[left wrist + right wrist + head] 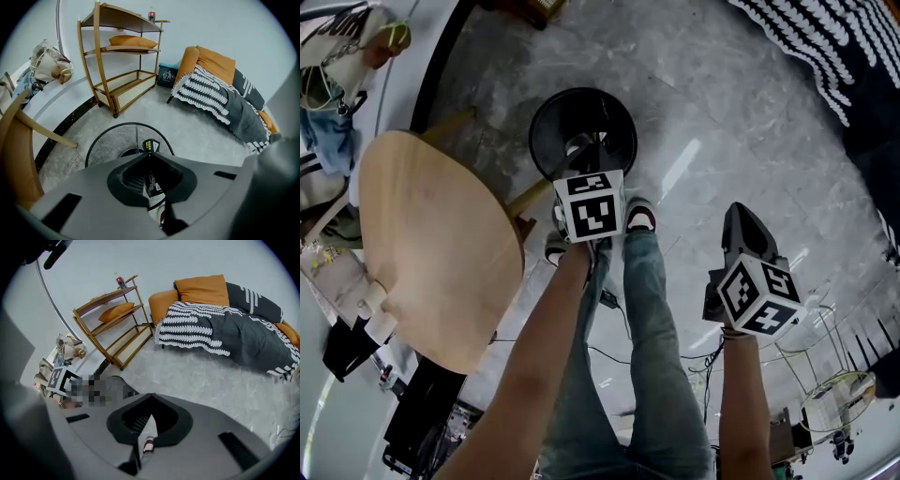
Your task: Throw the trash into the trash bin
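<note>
A round black mesh trash bin (551, 120) stands on the grey marble floor, just beyond the person's shoes. My left gripper (596, 155) points steeply down over the bin's near side. In the left gripper view its jaws (149, 153) are shut on a thin dark wrapper with a yellow-green label (151, 146). The wrapper pokes out past the tips above the bin's mesh (110, 140). My right gripper (736, 214) hangs to the right of the person's legs, away from the bin. Its jaws (151, 395) are shut with nothing between them.
A pale wooden chair seat (431, 244) stands close to the bin's left. A wooden shelf (122, 79) stands against the far wall. A sofa with a striped blanket (220, 89) lies to the right. Cables (609, 354) and a wire basket (825, 375) sit behind the person.
</note>
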`<state>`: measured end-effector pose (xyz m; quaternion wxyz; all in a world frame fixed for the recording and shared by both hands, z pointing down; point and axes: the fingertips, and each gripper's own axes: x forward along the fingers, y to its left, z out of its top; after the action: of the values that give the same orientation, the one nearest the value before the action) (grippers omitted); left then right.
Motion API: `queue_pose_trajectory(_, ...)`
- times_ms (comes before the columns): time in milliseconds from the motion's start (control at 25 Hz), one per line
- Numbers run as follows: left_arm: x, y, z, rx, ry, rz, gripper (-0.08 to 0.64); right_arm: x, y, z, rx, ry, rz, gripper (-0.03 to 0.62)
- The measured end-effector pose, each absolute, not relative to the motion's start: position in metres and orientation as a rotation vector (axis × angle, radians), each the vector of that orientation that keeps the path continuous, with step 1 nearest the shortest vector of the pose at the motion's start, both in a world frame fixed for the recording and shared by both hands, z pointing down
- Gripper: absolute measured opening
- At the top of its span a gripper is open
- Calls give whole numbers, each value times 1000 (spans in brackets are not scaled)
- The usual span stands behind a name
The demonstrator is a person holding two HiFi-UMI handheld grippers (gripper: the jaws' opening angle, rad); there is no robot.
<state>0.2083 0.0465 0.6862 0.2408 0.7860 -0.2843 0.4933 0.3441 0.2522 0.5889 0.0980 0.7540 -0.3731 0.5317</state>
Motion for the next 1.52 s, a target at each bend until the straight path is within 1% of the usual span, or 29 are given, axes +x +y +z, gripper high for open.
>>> queue_pose_trajectory(80,209,47,687,2139,-760,1337,33,344,249,587,2234,-1107,1571,6)
queue_pose_trajectory(320,210,52,684,2147,-696,1318,121,340,245,583,2240,-1118,1564,6)
queue_pose_trajectory(680,198,55,665,2153,-688,1291,121,323,243,572,2239,-1138,1553,6)
queue_pose_trajectory(960,188,48,625,2169,-708,1227,121,313,228,551,2255,-1179,1518,6)
queue_pose_trajectory(1120,183,39,581,2207,-728,1131,120,307,214,537,2257,-1228,1478,6)
queue_pose_trajectory(1280,153,38,526,2213,-741,1054,117,276,206,511,2236,-1249,1482,6)
queue_pose_trajectory(1400,124,18,484,2198,-843,967,92,260,178,486,2203,-1350,1435,6)
queue_pose_trajectory(1520,86,1,433,2186,-953,892,43,240,151,449,2160,-1458,1378,6)
